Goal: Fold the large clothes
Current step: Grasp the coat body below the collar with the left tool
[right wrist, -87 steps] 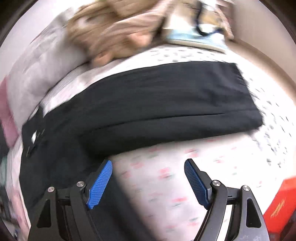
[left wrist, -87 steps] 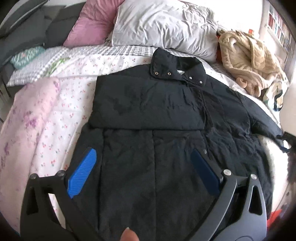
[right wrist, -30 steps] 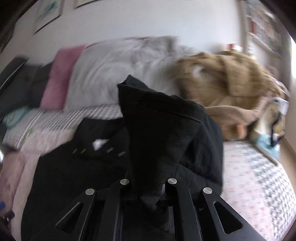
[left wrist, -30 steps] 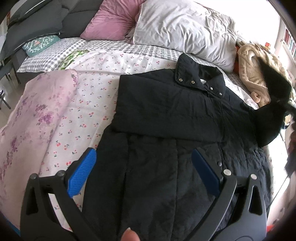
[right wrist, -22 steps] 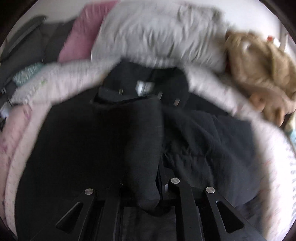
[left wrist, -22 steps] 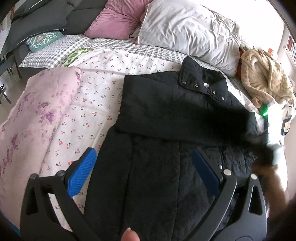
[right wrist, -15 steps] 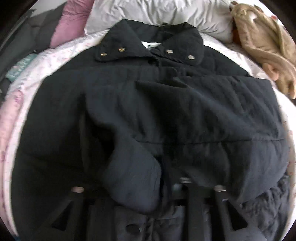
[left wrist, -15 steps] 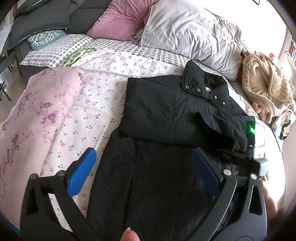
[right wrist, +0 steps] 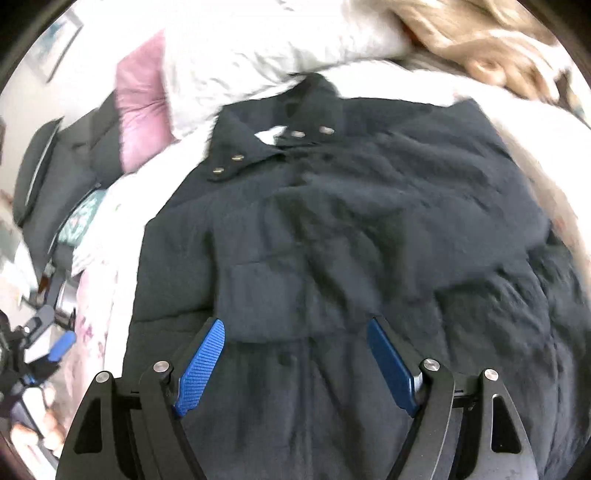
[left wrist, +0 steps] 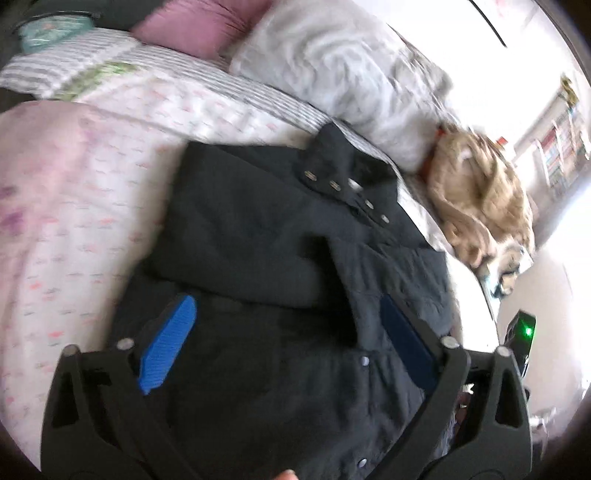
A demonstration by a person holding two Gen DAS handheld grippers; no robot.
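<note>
The bed with the white flower-printed sheet (left wrist: pixel 207 110) is carrying everything, spreading out to the left of and beyond the left gripper's jaws. On it the black quilted padded coat (right wrist: pixel 351 229) is lying flat, front side up, its long axis running from the hem under both pairs of jaws away to the snap-studded stand-up collar (right wrist: pixel 266 147) at the far end, so the coat is pointing toward the pillows. Both sleeves are lying folded across the chest; the cuff end of one is resting just ahead of the right gripper's left finger.

Beyond the collar the large crumpled grey pillow (left wrist: pixel 343 74) is leaning, with the pink velvet pillow (left wrist: pixel 207 26) to its left. A beige fluffy robe (left wrist: pixel 480 199) is lying heaped to the far right of the jaws, beside the coat's shoulder.

The left gripper (left wrist: pixel 288 347) is hovering over the coat's lower half, its blue ribbed pads (left wrist: pixel 166 347) spread wide with nothing between them. The right gripper (right wrist: pixel 295 369) is likewise hanging over the coat's middle, jaws wide apart and gripping nothing.
</note>
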